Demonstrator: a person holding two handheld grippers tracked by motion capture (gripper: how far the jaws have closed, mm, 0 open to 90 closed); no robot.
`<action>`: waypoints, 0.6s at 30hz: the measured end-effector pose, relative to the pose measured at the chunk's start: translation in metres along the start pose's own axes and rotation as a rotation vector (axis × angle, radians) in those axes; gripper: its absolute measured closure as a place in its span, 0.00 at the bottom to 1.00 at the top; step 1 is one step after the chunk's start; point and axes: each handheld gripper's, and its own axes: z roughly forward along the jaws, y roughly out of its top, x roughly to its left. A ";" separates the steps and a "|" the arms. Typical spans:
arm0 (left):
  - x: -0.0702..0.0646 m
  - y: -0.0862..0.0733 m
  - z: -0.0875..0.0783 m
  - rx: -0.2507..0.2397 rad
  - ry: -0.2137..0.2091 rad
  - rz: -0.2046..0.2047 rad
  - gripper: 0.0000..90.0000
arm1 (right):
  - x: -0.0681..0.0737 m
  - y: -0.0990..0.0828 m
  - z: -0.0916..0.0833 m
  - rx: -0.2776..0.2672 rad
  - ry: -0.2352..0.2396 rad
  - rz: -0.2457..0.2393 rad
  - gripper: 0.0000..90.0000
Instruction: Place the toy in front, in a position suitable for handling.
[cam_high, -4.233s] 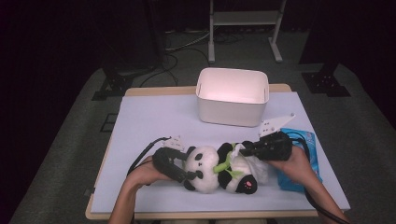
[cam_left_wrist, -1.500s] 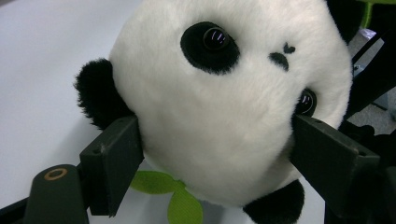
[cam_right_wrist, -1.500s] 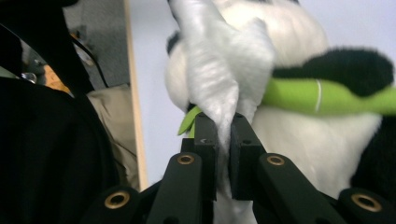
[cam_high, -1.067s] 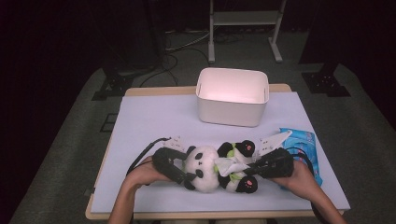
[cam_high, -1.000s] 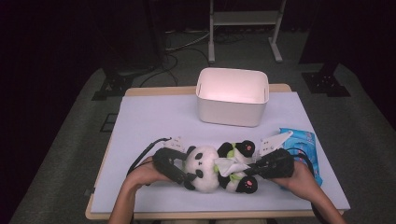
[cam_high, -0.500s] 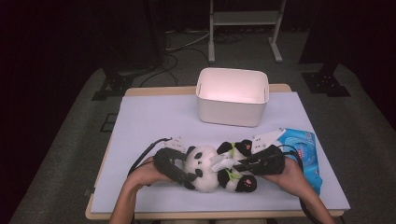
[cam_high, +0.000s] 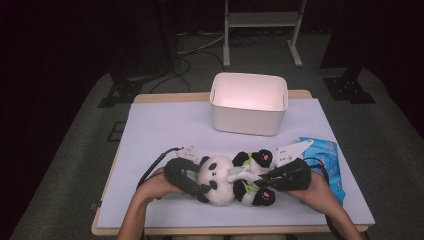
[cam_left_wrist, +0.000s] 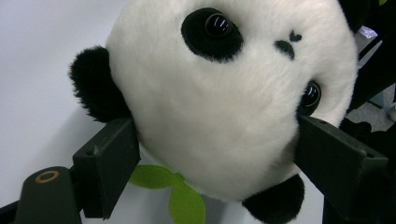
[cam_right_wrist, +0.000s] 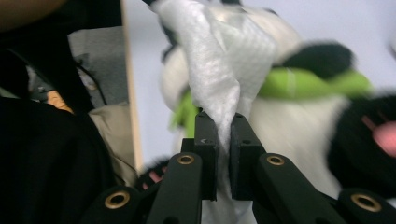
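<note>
From above, my left gripper (cam_high: 197, 182) lies on the pale mat (cam_high: 165, 125) at the near left, its two jaws reaching round the head of the plush panda (cam_high: 225, 177). The panda is on its back across the near middle of the mat, head toward my left hand, feet toward my right. My right gripper (cam_high: 260, 181) comes in from the other side and meets the toy's belly, where a scrap of white wipe (cam_high: 239, 174) shows against the fur. Just past my right hand lies a blue wipes packet (cam_high: 327, 160), and farther back stands a white bin (cam_high: 248, 102), well apart from the toy.

Along my left jaws, the panda's head (cam_left_wrist: 224, 93) sits squarely between them, one pad against the fur by a black ear, the other pressed in beside an eye. They stand wide (the head is a broad thing) and have just been closing a little on it; I have it held. A green felt leaf (cam_left_wrist: 175, 193) pokes out beneath the chin.

Along my right jaws, they are pinched nearly together on the white wipe (cam_right_wrist: 219, 60), which rises from between the pads in a crumpled fold. Behind it, blurred, are the panda's white belly, a black limb and a green leaf (cam_right_wrist: 308, 81).
</note>
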 end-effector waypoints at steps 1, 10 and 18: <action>0.000 0.000 0.000 -0.002 0.003 -0.001 0.16 | 0.002 0.003 0.003 0.005 0.008 -0.015 0.92; 0.000 0.001 0.000 -0.012 0.010 -0.009 0.16 | 0.005 0.015 0.025 0.091 0.023 -0.056 0.93; 0.001 -0.001 -0.002 0.001 -0.006 0.009 0.15 | -0.002 -0.004 0.005 0.109 -0.037 -0.011 0.93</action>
